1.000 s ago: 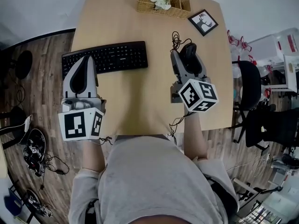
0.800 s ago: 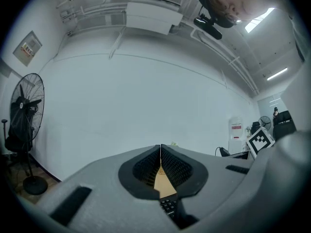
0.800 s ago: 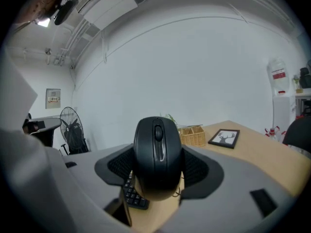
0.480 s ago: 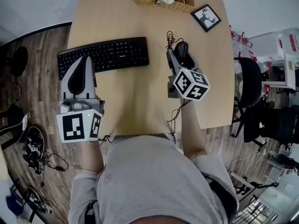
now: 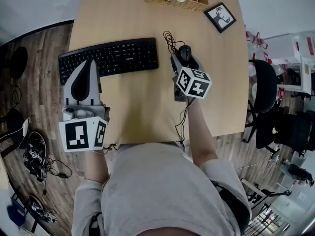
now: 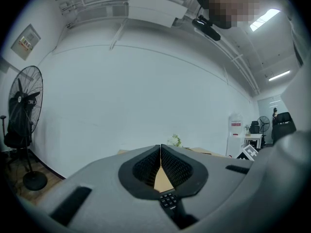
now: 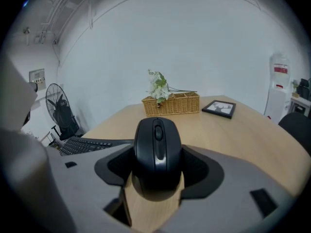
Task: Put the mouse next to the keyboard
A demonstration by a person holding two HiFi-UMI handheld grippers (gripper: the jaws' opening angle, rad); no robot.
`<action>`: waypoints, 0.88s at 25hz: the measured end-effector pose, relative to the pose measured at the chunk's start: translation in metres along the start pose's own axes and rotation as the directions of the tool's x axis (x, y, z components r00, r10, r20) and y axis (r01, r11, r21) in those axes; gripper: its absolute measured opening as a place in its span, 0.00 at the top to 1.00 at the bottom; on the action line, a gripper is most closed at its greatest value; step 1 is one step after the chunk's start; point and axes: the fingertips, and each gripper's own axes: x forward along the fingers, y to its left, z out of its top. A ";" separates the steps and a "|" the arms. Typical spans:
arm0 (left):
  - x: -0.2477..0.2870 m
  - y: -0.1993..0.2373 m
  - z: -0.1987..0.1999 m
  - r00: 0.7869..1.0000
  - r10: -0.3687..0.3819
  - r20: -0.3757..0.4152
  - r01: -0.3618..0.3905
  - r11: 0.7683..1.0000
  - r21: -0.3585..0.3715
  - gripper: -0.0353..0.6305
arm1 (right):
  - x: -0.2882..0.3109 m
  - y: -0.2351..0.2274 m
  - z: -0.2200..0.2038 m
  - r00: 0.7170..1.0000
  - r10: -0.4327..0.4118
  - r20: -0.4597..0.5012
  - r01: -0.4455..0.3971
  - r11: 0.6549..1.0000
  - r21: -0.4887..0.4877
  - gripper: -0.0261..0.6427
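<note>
Bare table [image 5: 138, 102] right of keyboard [image 5: 109, 57]; cable coil [image 5: 170, 38] behind.

Grey short-sleeved shirt [image 5: 162, 191]; grey left gripper [image 5: 90, 63] and right gripper [image 5: 183, 59], black-padded fingers [image 6: 143, 168], black-and-white marker cubes [image 5: 82, 134] [image 5: 193, 81]

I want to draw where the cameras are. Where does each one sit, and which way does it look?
Head view: on the person's head, looking steeply down at the table, keyboard, left tool and right tool; the person's arms and grey shirt show.
Left gripper view: on the left tool, looking along its shut jaws toward a white wall.
Right gripper view: on the right tool, looking across the table over the gripped mouse toward the basket.
Shared: the head and right gripper views both show the mouse, keyboard and basket.
</note>
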 end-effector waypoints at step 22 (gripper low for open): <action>0.014 0.010 -0.021 0.999 0.009 -0.047 -0.010 1.000 -0.021 0.93 | 0.049 -0.017 -0.050 0.962 -0.101 -0.255 0.103 0.995 -0.008 0.56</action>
